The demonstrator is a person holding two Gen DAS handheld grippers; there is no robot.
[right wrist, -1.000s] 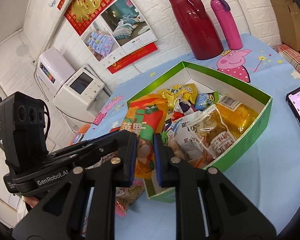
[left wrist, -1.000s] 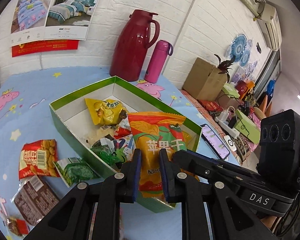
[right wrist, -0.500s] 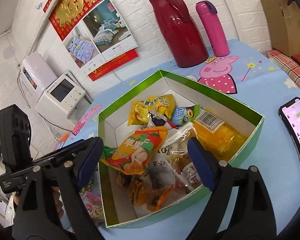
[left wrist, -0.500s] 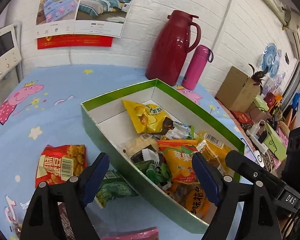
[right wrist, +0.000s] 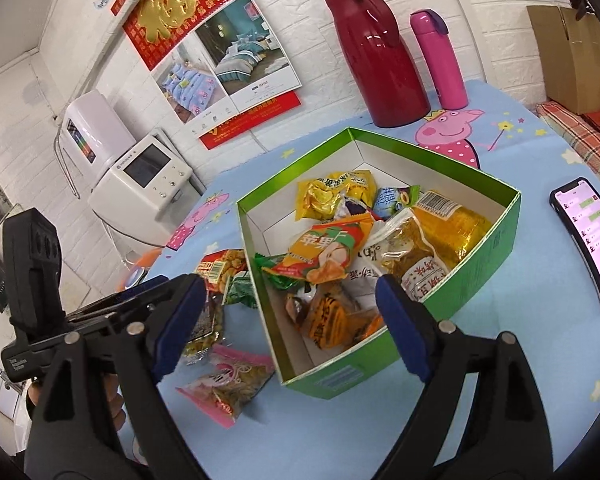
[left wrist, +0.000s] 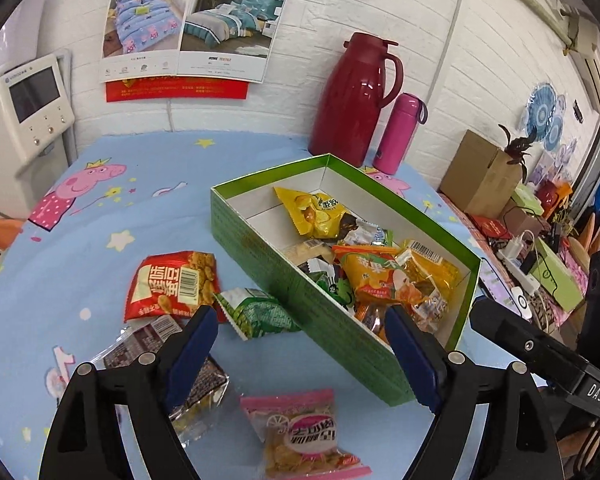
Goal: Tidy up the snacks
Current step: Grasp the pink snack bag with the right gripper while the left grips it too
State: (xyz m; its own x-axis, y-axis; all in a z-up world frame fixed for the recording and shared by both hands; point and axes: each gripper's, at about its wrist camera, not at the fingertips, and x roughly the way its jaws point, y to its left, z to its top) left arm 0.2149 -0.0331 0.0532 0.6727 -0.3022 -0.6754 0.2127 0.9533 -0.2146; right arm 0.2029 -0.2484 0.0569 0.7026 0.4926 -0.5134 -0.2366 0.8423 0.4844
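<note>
Four snack packets are counted loose on the desk beside one green box, with two flasks, one phone and two hand-held grippers seen.

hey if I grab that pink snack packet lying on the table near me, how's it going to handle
The pink snack packet looks like thin, puffy film, so it is probably light and floppy, sagging from whichever edge is pinched. Its glossy wrapper may slip; the crimped end seal seems the safer hold. The contents look like loose pieces, possibly crushable under a hard squeeze.
</note>
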